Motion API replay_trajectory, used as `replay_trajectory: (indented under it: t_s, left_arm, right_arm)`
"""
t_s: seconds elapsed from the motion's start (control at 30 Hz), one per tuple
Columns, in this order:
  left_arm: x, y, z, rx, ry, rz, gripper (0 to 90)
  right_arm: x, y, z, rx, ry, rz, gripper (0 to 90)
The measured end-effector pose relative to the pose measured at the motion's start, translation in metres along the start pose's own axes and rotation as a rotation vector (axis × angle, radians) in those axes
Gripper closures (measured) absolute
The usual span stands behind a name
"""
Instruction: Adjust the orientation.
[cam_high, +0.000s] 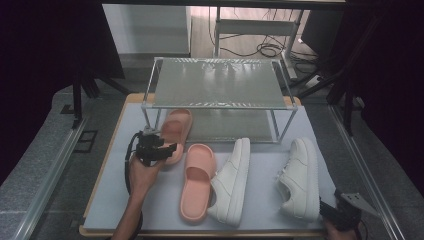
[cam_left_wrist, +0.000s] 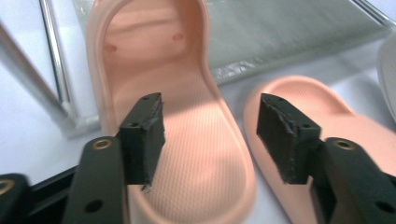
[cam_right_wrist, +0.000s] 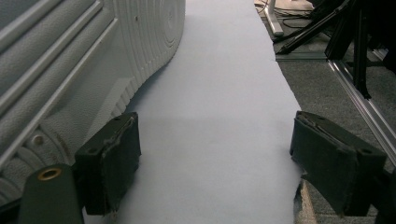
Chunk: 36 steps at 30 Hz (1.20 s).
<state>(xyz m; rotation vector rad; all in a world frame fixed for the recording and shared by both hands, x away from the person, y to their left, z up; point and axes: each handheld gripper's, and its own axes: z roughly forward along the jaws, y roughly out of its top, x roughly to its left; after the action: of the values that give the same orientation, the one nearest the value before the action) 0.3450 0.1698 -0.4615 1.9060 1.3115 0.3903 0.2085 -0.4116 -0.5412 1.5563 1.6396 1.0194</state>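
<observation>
L gripper (cam_left_wrist: 210, 135) is released, jaws spread either side of the inner rim of a pink foam slide sandal (cam_left_wrist: 173, 121), not clamped on it. That sandal lies on the pale blue desk (cam_high: 260, 200), toe under the two-tier metal-frame shelf rack (cam_high: 220, 85). Its matching pink slide (cam_high: 196, 182) sits just beside it, w/ two white leather sneakers (cam_high: 234, 181) further along. R gripper (cam_right_wrist: 215, 158) also released, low at desk's near edge, just beside the outer sneaker's sole (cam_right_wrist: 140, 42).
</observation>
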Motion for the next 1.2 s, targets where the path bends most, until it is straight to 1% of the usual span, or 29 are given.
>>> replay_trajectory:
  t_s: [0.03,0.17,0.23,0.27,0.37,0.4,0.43,0.47,0.5,0.63,0.73,0.77,0.83,0.97,1.0,1.03,1.1,1.2]
  left_arm:
    - [0.0,-0.006,-0.007,-0.008,-0.005,0.002,46.2]
    - [-0.001,-0.016,-0.016,-0.021,-0.018,0.001,55.0]
    - [-0.002,-0.018,-0.018,-0.025,-0.014,0.005,59.2]
    - [-0.004,-0.023,-0.022,-0.032,-0.009,0.019,62.8]
    - [-0.007,-0.031,-0.027,-0.04,0.002,0.036,69.7]
    - [-0.007,-0.031,-0.027,-0.04,0.002,0.036,71.4]
    - [-0.007,-0.035,-0.028,-0.042,-0.003,0.041,71.4]
    - [-0.008,-0.039,-0.03,-0.049,-0.017,0.041,75.4]
    - [-0.008,-0.042,-0.031,-0.053,-0.024,0.043,77.6]
    - [-0.005,-0.053,-0.035,-0.055,-0.033,0.045,88.8]
    - [-0.004,-0.06,-0.036,-0.053,-0.031,0.04,89.6]
    - [-0.004,-0.06,-0.036,-0.053,-0.031,0.04,89.6]
    - [-0.004,-0.066,-0.034,-0.039,-0.03,0.039,89.6]
    - [-0.007,-0.072,-0.028,-0.019,-0.005,0.066,89.6]
    - [-0.007,-0.072,-0.028,-0.019,-0.005,0.066,89.5]
    - [-0.007,-0.073,-0.024,-0.013,0.004,0.07,89.5]
    - [-0.006,-0.073,-0.023,-0.01,0.004,0.069,89.5]
    - [-0.004,-0.07,-0.015,-0.012,0.008,0.057,89.4]
  right_arm:
    - [0.0,0.0,0.0,0.0,0.0,0.001,16.0]
    - [0.0,0.0,0.0,0.0,0.0,0.0,16.0]
    - [0.0,0.0,0.0,0.0,0.0,0.001,16.0]
    - [0.0,0.0,0.0,0.0,0.0,0.001,16.1]
    - [0.0,0.0,0.0,0.0,0.0,0.002,16.0]
    - [0.0,0.0,0.0,0.0,0.0,0.002,16.0]
    - [0.0,0.0,0.0,0.0,0.0,0.002,16.1]
    - [0.0,0.0,0.0,0.0,0.0,0.001,16.0]
    - [0.0,0.0,0.0,0.0,0.0,0.002,16.0]
    - [0.0,0.0,0.0,0.0,-0.001,0.001,16.0]
    - [0.0,0.0,0.0,0.0,0.0,0.002,16.0]
    - [0.0,0.0,0.0,0.0,-0.001,0.001,16.0]
    - [0.0,0.0,0.0,0.0,-0.001,0.001,16.0]
    - [0.0,0.0,0.0,0.0,-0.001,0.001,16.0]
    - [0.0,0.0,0.0,0.0,-0.001,0.001,16.0]
    - [0.0,0.0,0.0,0.0,-0.001,0.001,16.0]
    - [0.0,0.0,0.0,0.0,-0.001,0.002,16.0]
    - [0.0,0.0,0.0,0.0,-0.001,0.0,16.0]
